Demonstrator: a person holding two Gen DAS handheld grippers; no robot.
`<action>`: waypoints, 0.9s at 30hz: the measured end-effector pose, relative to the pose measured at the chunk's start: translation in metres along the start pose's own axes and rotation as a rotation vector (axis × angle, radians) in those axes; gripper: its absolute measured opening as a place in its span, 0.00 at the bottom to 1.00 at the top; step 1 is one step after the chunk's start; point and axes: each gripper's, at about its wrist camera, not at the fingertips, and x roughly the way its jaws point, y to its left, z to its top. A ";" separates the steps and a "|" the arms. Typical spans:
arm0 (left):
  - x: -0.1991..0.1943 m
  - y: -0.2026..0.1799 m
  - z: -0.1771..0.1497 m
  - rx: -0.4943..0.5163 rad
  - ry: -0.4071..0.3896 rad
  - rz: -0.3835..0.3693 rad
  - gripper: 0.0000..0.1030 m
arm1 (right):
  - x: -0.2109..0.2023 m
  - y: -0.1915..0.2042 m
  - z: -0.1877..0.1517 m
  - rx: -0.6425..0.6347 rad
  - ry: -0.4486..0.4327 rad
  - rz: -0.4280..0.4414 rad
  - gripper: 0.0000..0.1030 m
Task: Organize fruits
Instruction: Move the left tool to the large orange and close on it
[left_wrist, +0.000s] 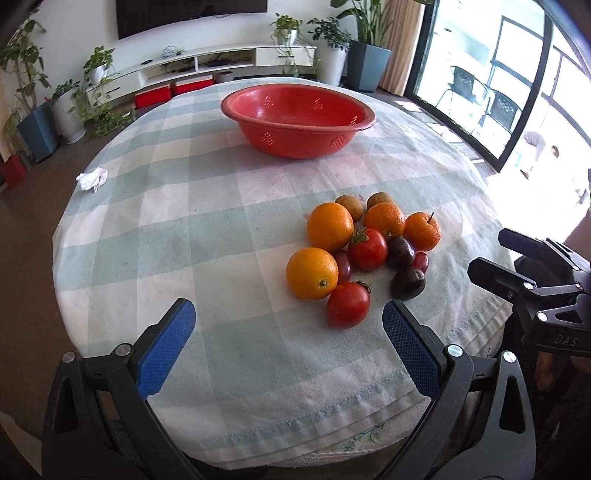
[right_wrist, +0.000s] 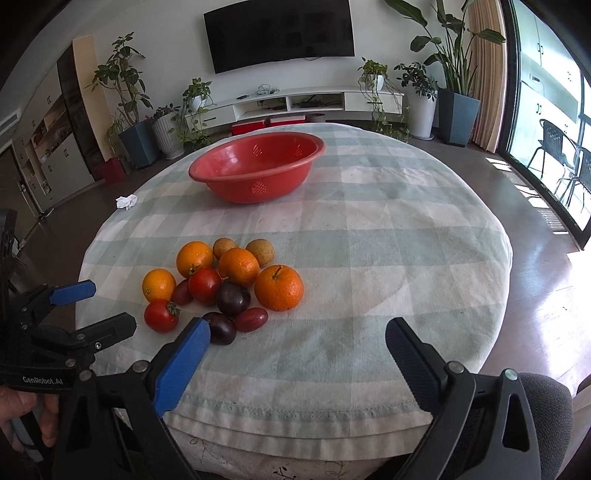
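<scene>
A pile of fruit (left_wrist: 364, 251) lies on the checked tablecloth: several oranges, two tomatoes, dark plums and two brown kiwis; it also shows in the right wrist view (right_wrist: 221, 286). A red perforated bowl (left_wrist: 297, 118) stands empty at the far side, also seen in the right wrist view (right_wrist: 256, 166). My left gripper (left_wrist: 288, 314) is open and empty, just short of the nearest tomato (left_wrist: 348, 304). My right gripper (right_wrist: 297, 332) is open and empty, its left finger beside a dark plum (right_wrist: 221, 328).
A crumpled white tissue (left_wrist: 91, 179) lies at the cloth's left edge. The round table's front edge (right_wrist: 295, 417) is close below the grippers. Potted plants, a TV unit and a glass door stand beyond the table.
</scene>
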 end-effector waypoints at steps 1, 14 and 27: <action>0.002 0.001 0.004 0.022 0.008 -0.003 1.00 | 0.001 0.000 0.000 -0.005 0.005 0.004 0.89; 0.035 0.005 0.027 0.050 0.126 -0.237 0.50 | 0.014 -0.010 0.003 0.018 0.032 0.039 0.83; 0.042 0.018 0.031 -0.007 0.158 -0.282 0.32 | 0.019 -0.015 0.003 0.037 0.040 0.059 0.83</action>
